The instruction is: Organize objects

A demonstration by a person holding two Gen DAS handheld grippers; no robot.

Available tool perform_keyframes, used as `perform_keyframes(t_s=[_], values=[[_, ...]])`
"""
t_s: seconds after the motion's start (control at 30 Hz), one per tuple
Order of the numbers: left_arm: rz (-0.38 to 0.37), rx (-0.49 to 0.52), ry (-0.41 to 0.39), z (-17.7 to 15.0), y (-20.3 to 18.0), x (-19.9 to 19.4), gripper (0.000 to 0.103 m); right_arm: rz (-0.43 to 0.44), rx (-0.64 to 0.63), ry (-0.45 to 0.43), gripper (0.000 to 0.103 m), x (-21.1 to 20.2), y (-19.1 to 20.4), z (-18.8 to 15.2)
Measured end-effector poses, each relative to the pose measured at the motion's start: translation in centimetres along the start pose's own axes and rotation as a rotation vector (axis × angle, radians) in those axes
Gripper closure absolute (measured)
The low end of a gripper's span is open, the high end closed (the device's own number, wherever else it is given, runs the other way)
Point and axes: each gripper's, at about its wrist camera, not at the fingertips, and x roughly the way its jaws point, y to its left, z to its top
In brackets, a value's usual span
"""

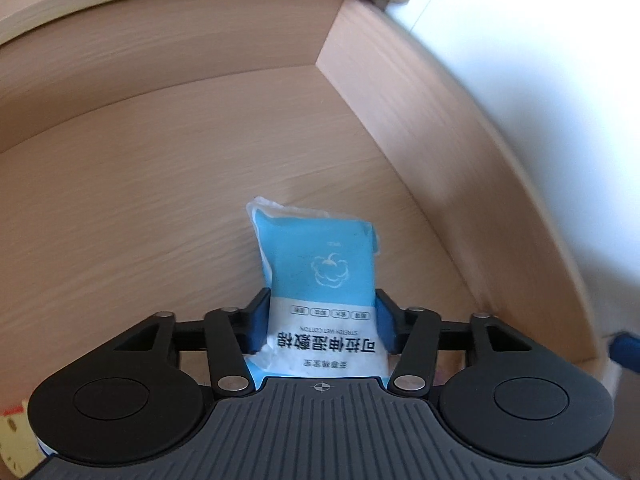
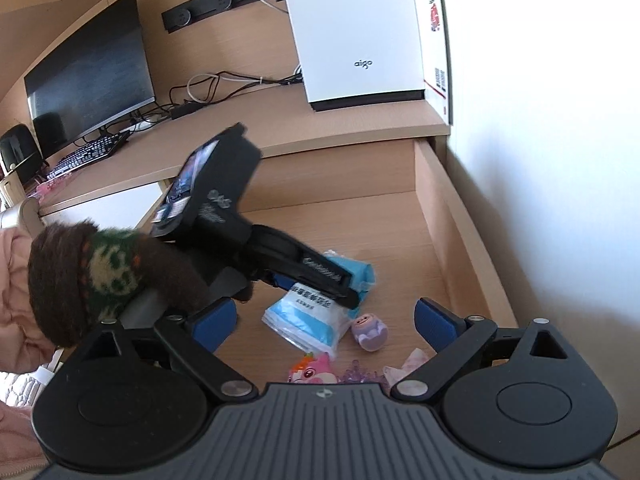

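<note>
My left gripper is shut on a blue and white wet-wipe packet, held over the floor of an open wooden drawer. In the right wrist view the left gripper holds that packet above a second blue and white packet lying in the drawer. My right gripper is open and empty above the drawer's near end. A small purple toy figure, a pink toy, a purple spiky item and a pink wrapper lie below it.
The drawer's right wall runs along a white wall. On the desk above stand a white aigo box, a monitor, a keyboard and cables.
</note>
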Motion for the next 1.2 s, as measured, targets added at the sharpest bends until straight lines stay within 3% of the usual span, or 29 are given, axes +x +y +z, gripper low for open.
perform_keyframes(t_s=[0.13, 0.3, 0.5, 0.6, 0.83, 0.93, 1.1, 1.17, 1.2], values=[[-0.105, -0.050, -0.072, -1.7, 2.8, -4.9, 0.050, -0.018, 0.023, 0.008, 0.007, 0.2, -0.6, 0.9], [-0.047, -0.028, -0.216, -3.8, 6.5, -12.1, 0.050, -0.002, 0.046, 0.099, 0.006, 3.0, -0.1, 2.4], [-0.064, -0.071, -0.344, -3.6, 10.0, -16.6, 0.050, 0.145, -0.100, 0.273, 0.006, 9.7, 6.6, 4.3], [-0.064, -0.098, -0.367, -4.2, 11.3, -18.6, 0.050, 0.187, -0.260, 0.333, 0.009, 12.6, 11.1, 4.8], [-0.072, -0.177, -0.403, -5.3, 15.6, -20.8, 0.050, 0.291, -0.526, 0.431, 0.029, 17.5, 18.0, 4.7], [-0.083, -0.188, -0.402, -5.3, 16.7, -20.8, 0.050, 0.322, -0.623, 0.452, 0.029, 18.9, 19.8, 3.8], [-0.105, -0.185, -0.395, -4.5, 16.7, -20.1, 0.050, 0.349, -0.657, 0.506, 0.030, 21.1, 20.9, 2.3], [-0.111, -0.176, -0.391, -4.8, 16.5, -20.4, 0.050, 0.350, -0.638, 0.526, 0.050, 22.1, 20.7, 2.4], [-0.116, -0.169, -0.389, -4.9, 16.2, -20.4, 0.050, 0.348, -0.637, 0.529, 0.053, 22.1, 20.7, 2.3]])
